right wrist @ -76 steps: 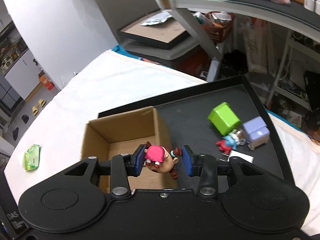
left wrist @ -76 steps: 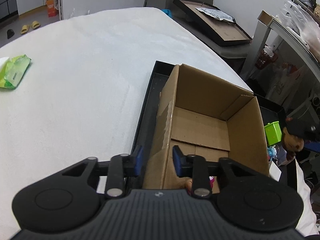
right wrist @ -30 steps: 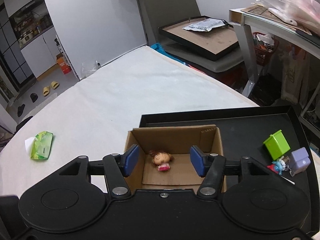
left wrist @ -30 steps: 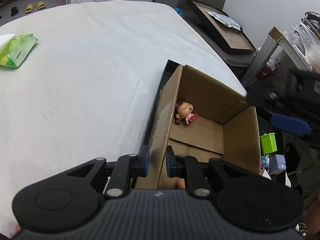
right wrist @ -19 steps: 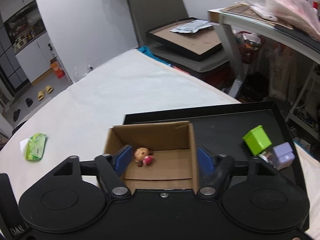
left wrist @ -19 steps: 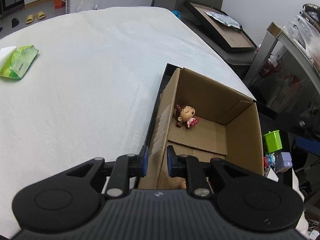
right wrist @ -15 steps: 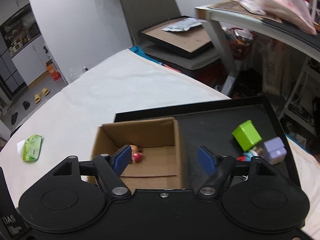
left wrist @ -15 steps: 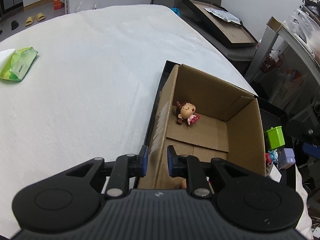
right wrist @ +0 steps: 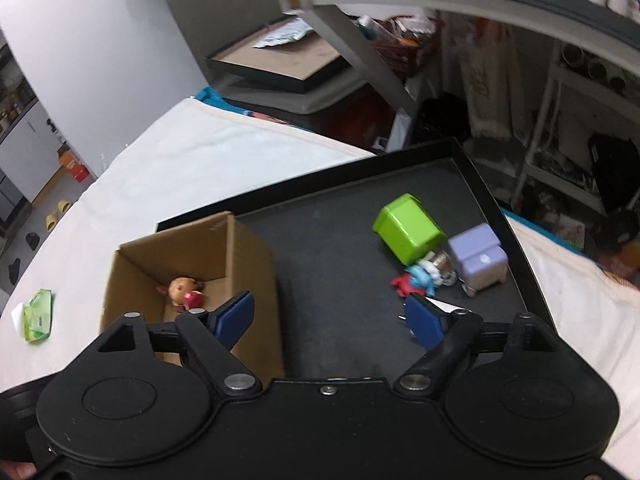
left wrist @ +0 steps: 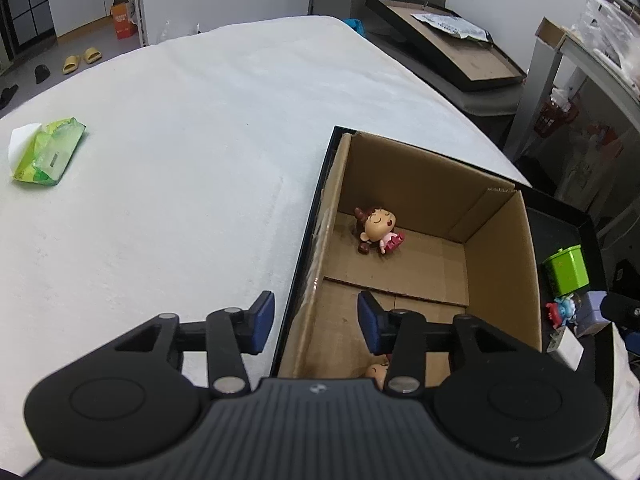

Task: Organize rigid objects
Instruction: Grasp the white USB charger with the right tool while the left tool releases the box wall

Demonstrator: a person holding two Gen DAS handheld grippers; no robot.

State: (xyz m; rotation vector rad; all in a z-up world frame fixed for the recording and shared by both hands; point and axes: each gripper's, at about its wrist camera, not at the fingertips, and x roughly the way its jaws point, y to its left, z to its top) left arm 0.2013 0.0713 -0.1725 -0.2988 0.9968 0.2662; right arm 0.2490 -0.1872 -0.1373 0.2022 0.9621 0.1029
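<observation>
An open cardboard box (left wrist: 500, 264) (right wrist: 248, 264) stands on the left part of a black tray (right wrist: 340, 280) (left wrist: 560, 220). A doll in pink (left wrist: 378, 229) (right wrist: 185, 291) lies inside it; a second figure (left wrist: 376, 372) shows partly at the near end. My left gripper (left wrist: 316, 322) is open and straddles the box's left wall without gripping it. My right gripper (right wrist: 330, 318) is wide open and empty above the tray. Ahead of it lie a green cube (right wrist: 408, 229) (left wrist: 566, 270), a lilac box (right wrist: 478, 256) and a small blue-and-red figure (right wrist: 416, 278).
A green wipes pack (left wrist: 48, 152) (right wrist: 38, 314) lies on the white tablecloth (left wrist: 160, 160) at far left. A framed board on a chair (right wrist: 280, 60) and a cluttered shelf (right wrist: 560, 80) stand beyond the table's edge.
My right gripper let go of the doll into the box, opened wide and swung right toward the toys on the tray. My left gripper, shut on the box wall, has opened.
</observation>
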